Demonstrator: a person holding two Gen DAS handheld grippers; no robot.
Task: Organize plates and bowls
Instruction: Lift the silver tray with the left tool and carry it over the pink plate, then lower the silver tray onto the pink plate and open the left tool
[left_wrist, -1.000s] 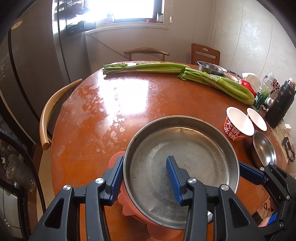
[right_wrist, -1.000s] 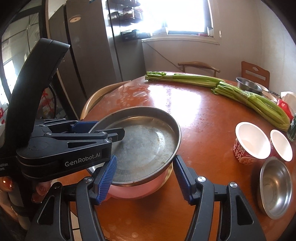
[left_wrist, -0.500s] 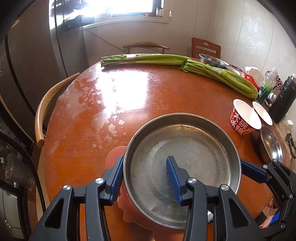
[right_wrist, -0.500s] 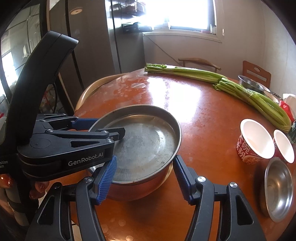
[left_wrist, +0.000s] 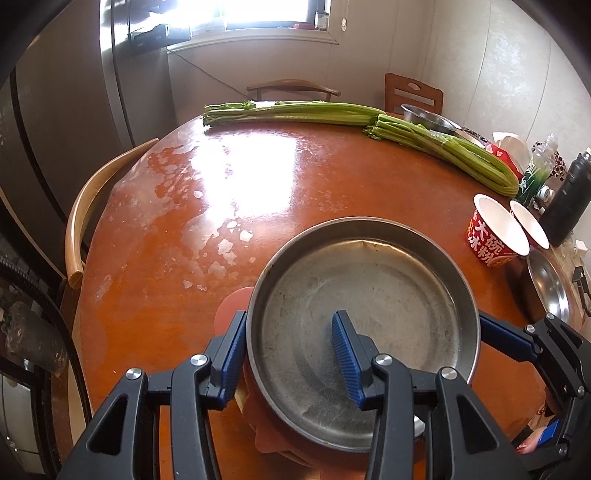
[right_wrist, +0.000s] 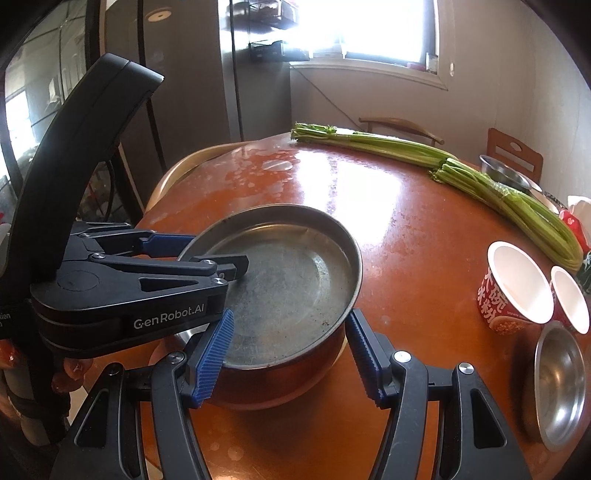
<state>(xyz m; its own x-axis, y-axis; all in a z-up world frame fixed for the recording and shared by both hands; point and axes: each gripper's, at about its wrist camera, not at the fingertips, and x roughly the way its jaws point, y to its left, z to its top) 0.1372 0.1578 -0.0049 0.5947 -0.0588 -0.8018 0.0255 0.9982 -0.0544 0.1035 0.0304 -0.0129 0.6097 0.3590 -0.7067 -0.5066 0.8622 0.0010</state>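
My left tongs are clamped on the near rim of the steel plate: one blue pad sits outside the wall, the other lies inside on the plate's floor. In the right wrist view the same tongs reach in from the left and pinch that rim. The steel plate rests on top of a pink bowl, whose side shows under it in both views; whether the bowl's foot touches the bench I cannot tell.

My right tongs straddle the plate and bowl at their near edge, one pad at the plate's rim on the left, the other just beside the bowl's right flank. Whether those pads actually press on anything I cannot tell.

On the right of the bench stand two red paper cups, touching each other, with a small steel bowl just in front of them. Two bundles of celery lie along the far edge, and another steel bowl sits behind them. A dark bottle stands at the far right.
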